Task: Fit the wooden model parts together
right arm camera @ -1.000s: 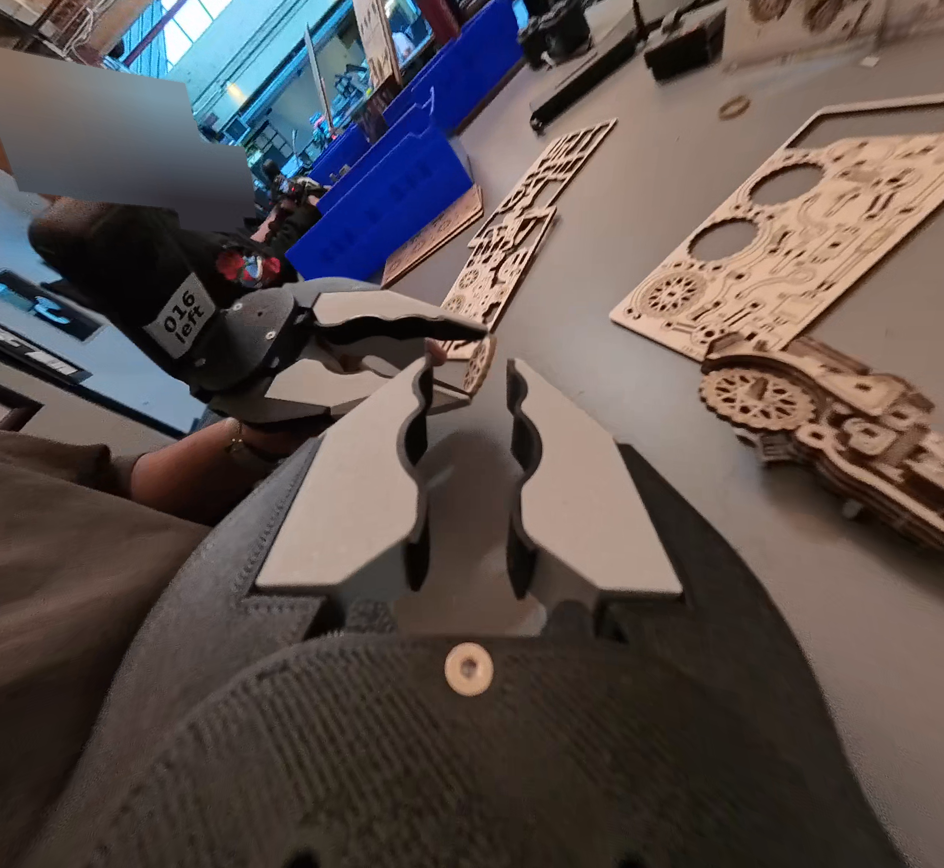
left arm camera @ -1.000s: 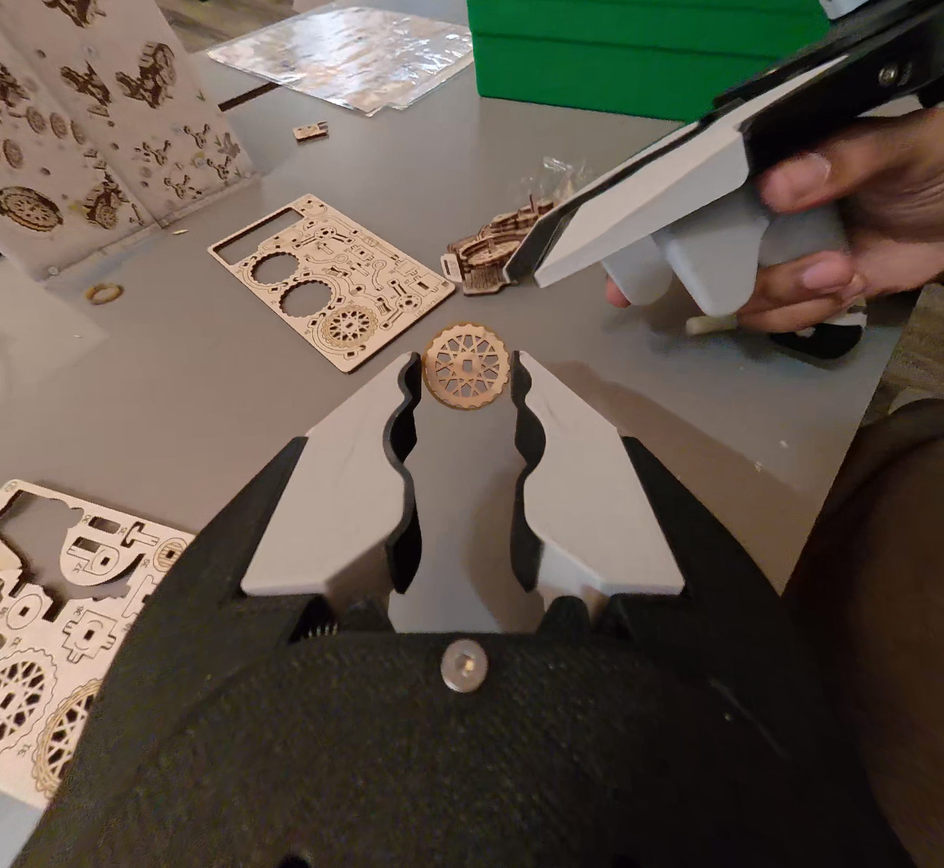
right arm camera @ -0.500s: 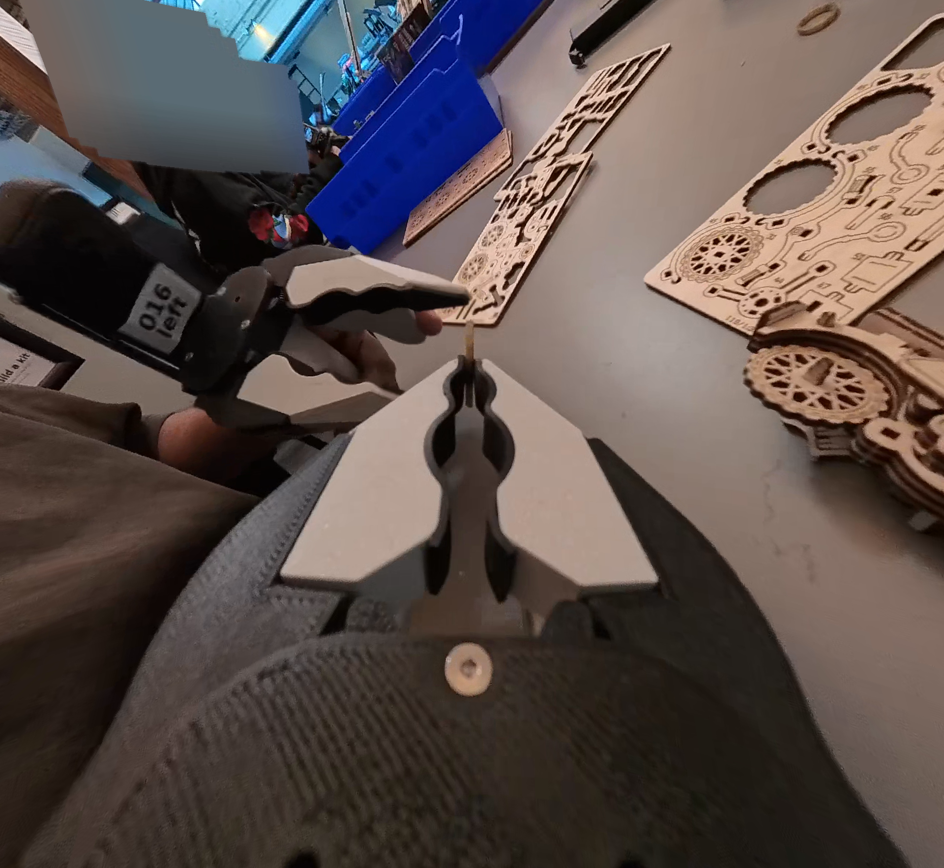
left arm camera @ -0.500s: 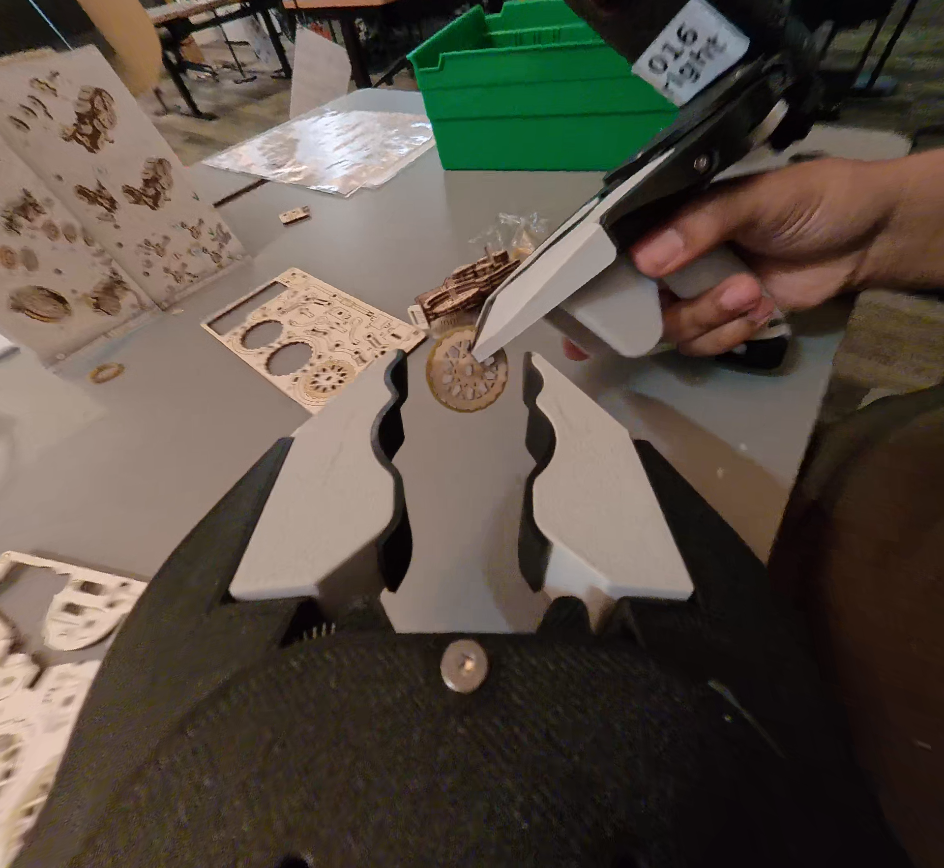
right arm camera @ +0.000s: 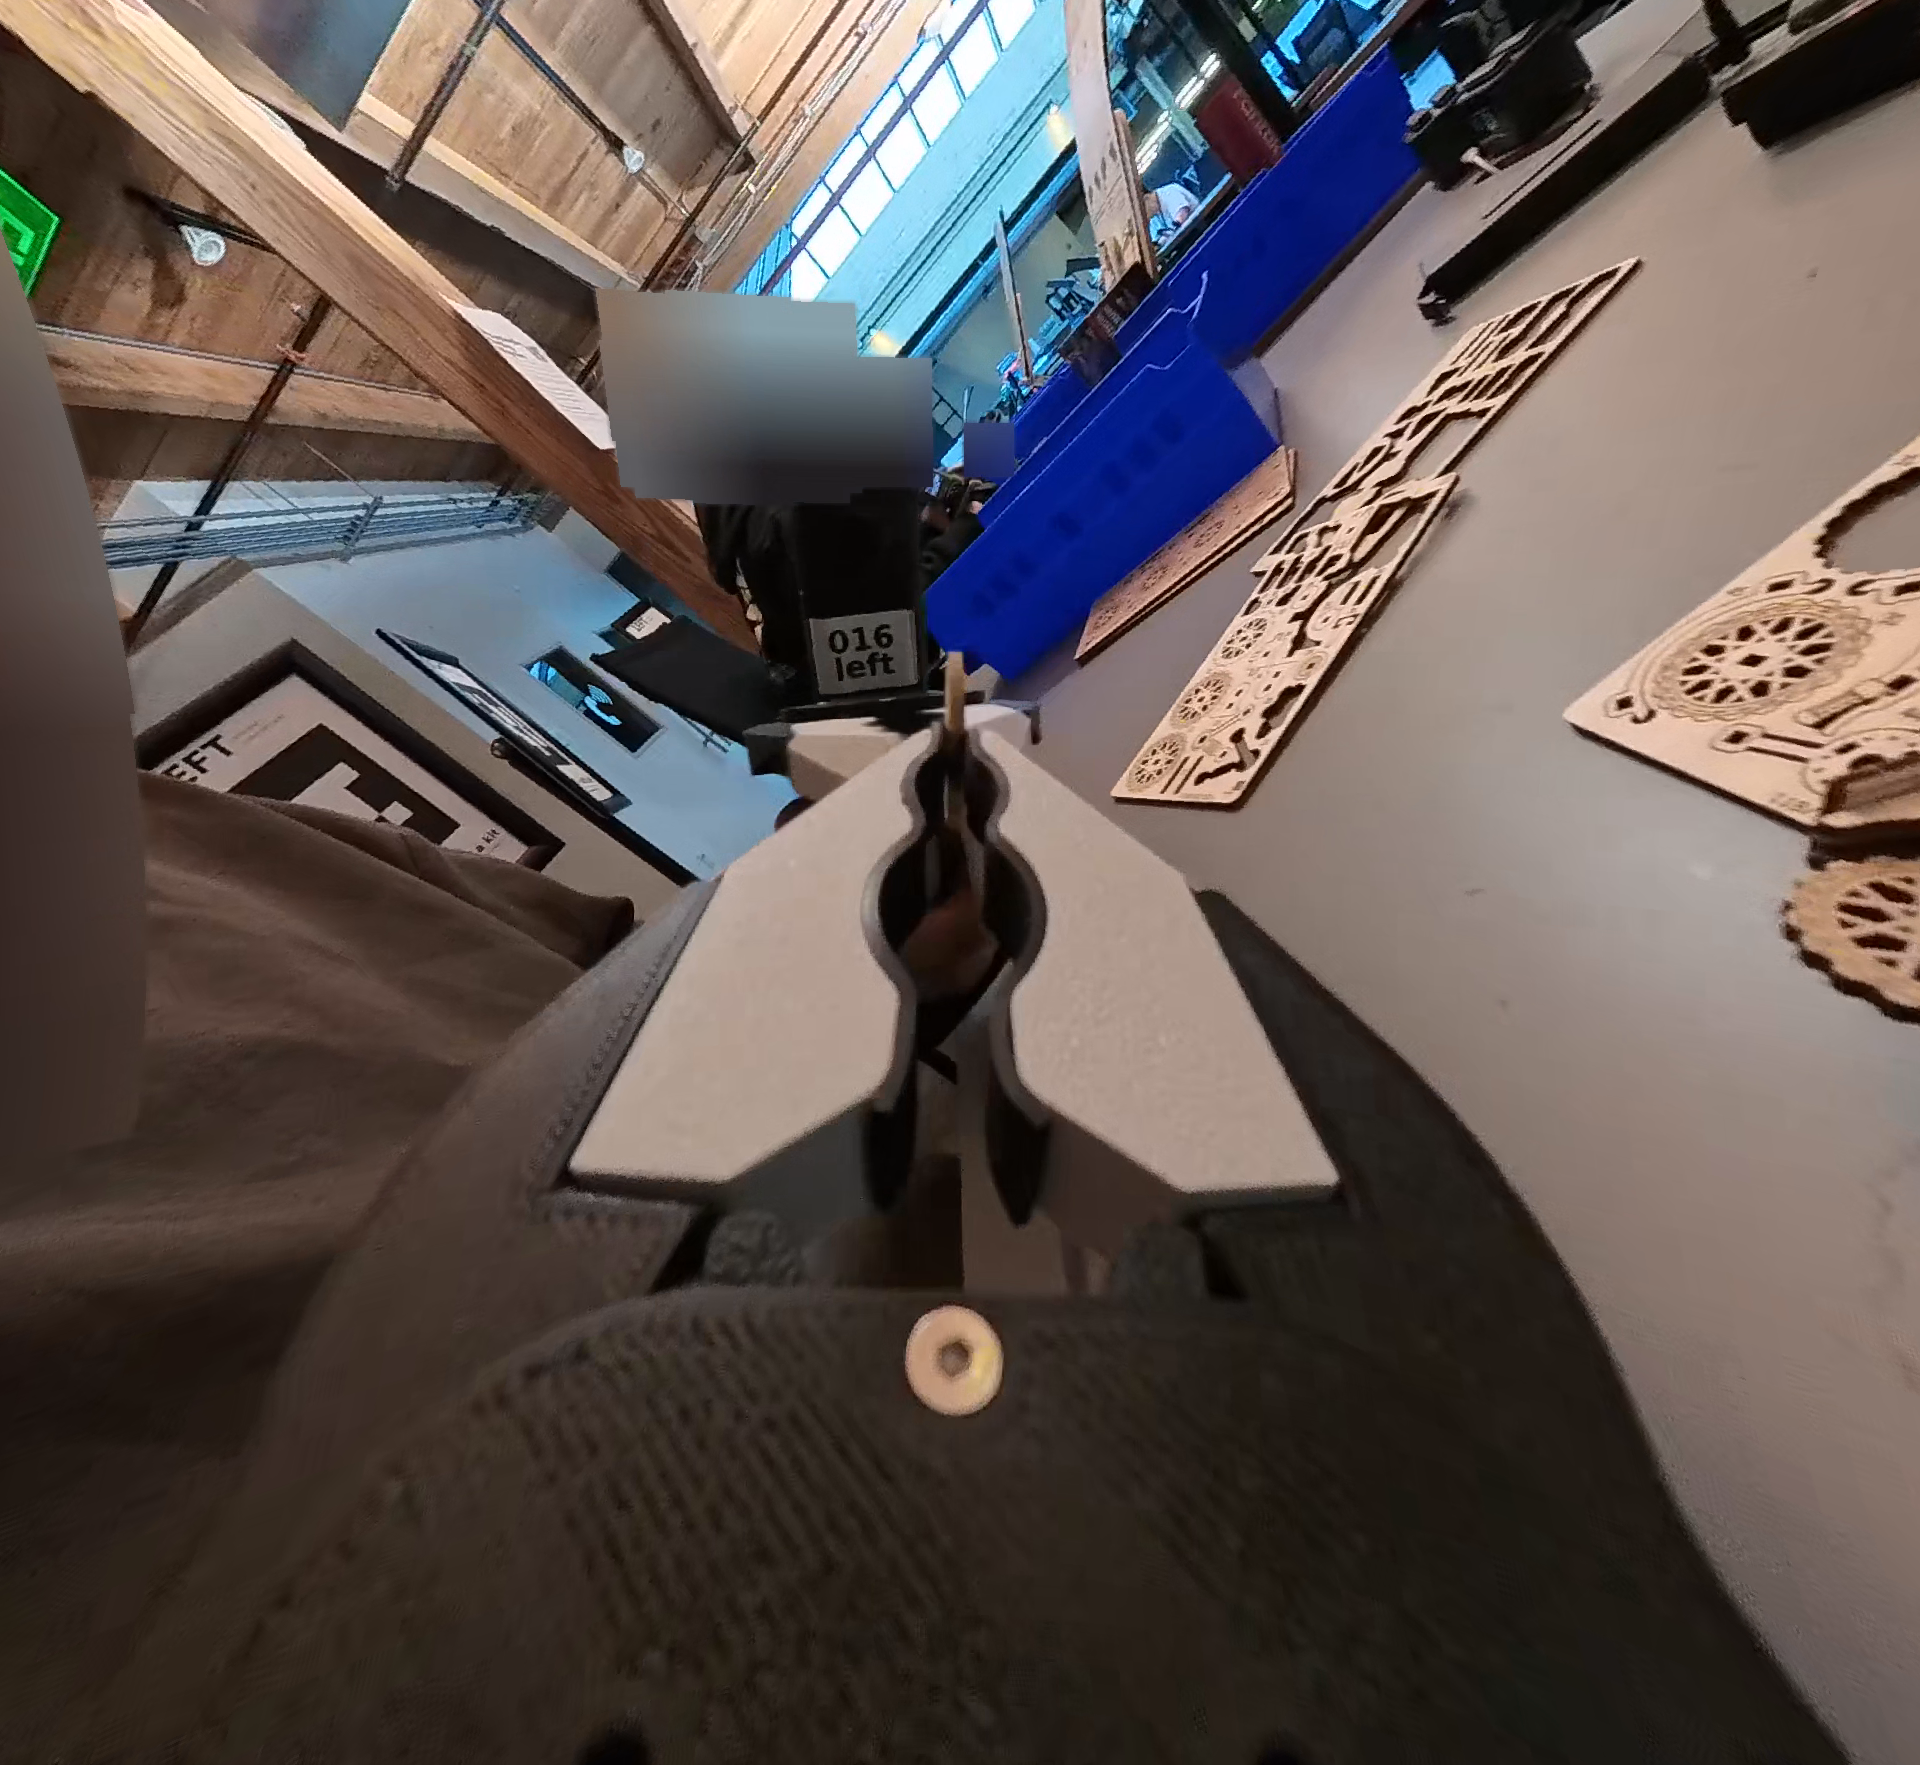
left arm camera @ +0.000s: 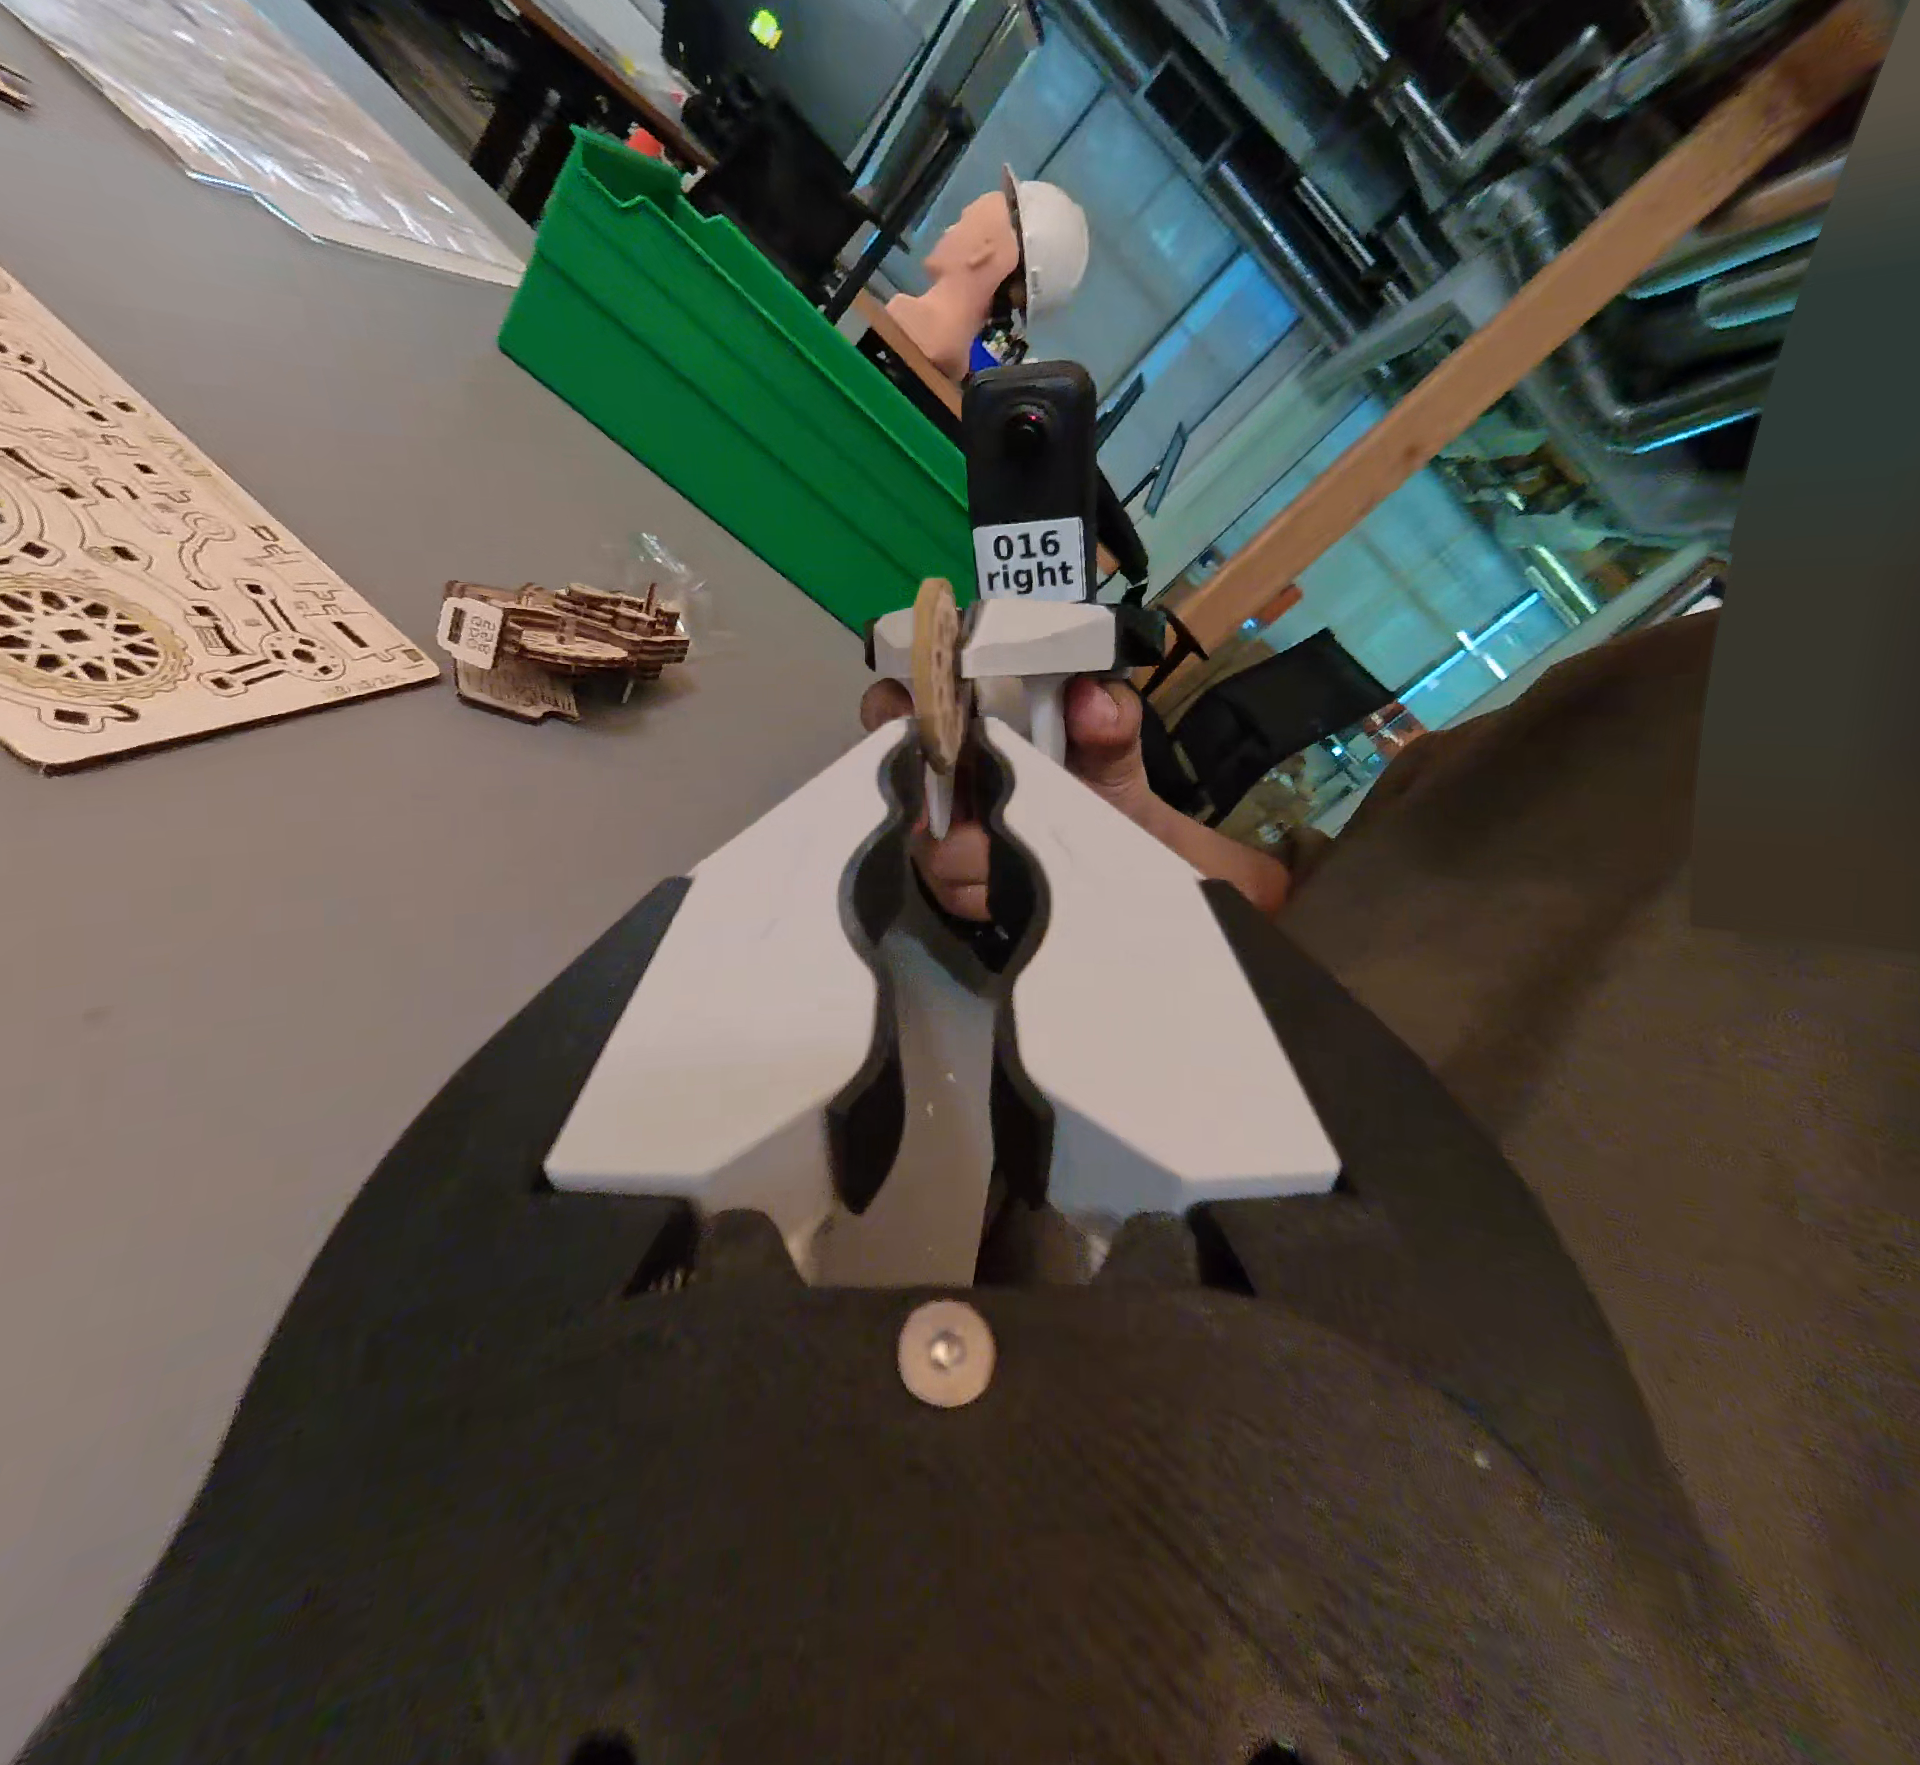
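Observation:
A round wooden spoked wheel (left arm camera: 940, 635) is held up in the air, seen nearly edge-on. My right gripper (left arm camera: 940, 666) faces the left wrist camera and is shut on the wheel's upper part. My left gripper (left arm camera: 940, 744) is closed on the wheel's lower edge, tip to tip with the right one. In the right wrist view the wheel (right arm camera: 954, 692) shows as a thin strip sticking out of my right gripper (right arm camera: 954, 749). The partly built wooden model (left arm camera: 566, 650) lies on the grey table (left arm camera: 312, 936), and also shows at the right edge of the right wrist view (right arm camera: 1860, 926).
A laser-cut wooden sheet (left arm camera: 156, 593) lies left of the model and also shows in the right wrist view (right arm camera: 1766, 687). A green bin (left arm camera: 727, 396) stands behind. More cut sheets (right arm camera: 1351, 552) and blue bins (right arm camera: 1143, 489) lie farther off. A person's hand (left arm camera: 1101, 728) holds the right gripper. Less than 4 cm separates the two grippers' tips.
My right gripper closed on the wheel and the left let go; now the left has closed on it again. Both grippers have risen and tilted, facing each other.

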The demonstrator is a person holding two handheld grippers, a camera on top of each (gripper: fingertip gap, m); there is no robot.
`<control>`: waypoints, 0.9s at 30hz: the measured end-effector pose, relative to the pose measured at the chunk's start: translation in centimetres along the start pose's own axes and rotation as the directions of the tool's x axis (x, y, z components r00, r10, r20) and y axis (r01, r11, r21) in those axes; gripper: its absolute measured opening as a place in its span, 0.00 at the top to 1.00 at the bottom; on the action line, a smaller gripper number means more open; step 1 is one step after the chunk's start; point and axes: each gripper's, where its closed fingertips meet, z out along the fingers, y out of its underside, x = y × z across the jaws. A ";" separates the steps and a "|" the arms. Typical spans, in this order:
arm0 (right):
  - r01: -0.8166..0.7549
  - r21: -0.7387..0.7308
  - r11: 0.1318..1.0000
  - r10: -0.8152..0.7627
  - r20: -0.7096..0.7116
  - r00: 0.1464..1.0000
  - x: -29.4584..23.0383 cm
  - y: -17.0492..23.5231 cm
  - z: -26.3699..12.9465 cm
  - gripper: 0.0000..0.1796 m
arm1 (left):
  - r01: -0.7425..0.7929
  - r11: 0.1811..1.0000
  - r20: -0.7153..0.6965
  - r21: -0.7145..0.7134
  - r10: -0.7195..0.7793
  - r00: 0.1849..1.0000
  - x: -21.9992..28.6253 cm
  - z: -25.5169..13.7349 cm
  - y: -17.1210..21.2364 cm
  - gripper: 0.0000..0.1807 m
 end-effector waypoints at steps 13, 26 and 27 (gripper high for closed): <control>0.428 -0.138 0.893 -0.449 -0.276 0.850 2.8 -0.8 -1.4 0.81 | 0.048 0.998 0.088 -0.034 -0.045 0.995 -2.7 -1.4 0.0 0.99; 0.676 -0.715 -0.179 -0.983 0.111 -0.144 5.7 5.4 -1.4 0.75 | 0.161 0.940 0.289 -0.300 -0.071 0.955 -5.9 -1.0 5.5 0.99; 0.671 -0.714 -0.200 -0.979 0.127 -0.157 5.7 5.6 -1.4 0.74 | 0.160 0.937 0.287 -0.311 -0.068 0.955 -5.8 -0.9 5.7 0.99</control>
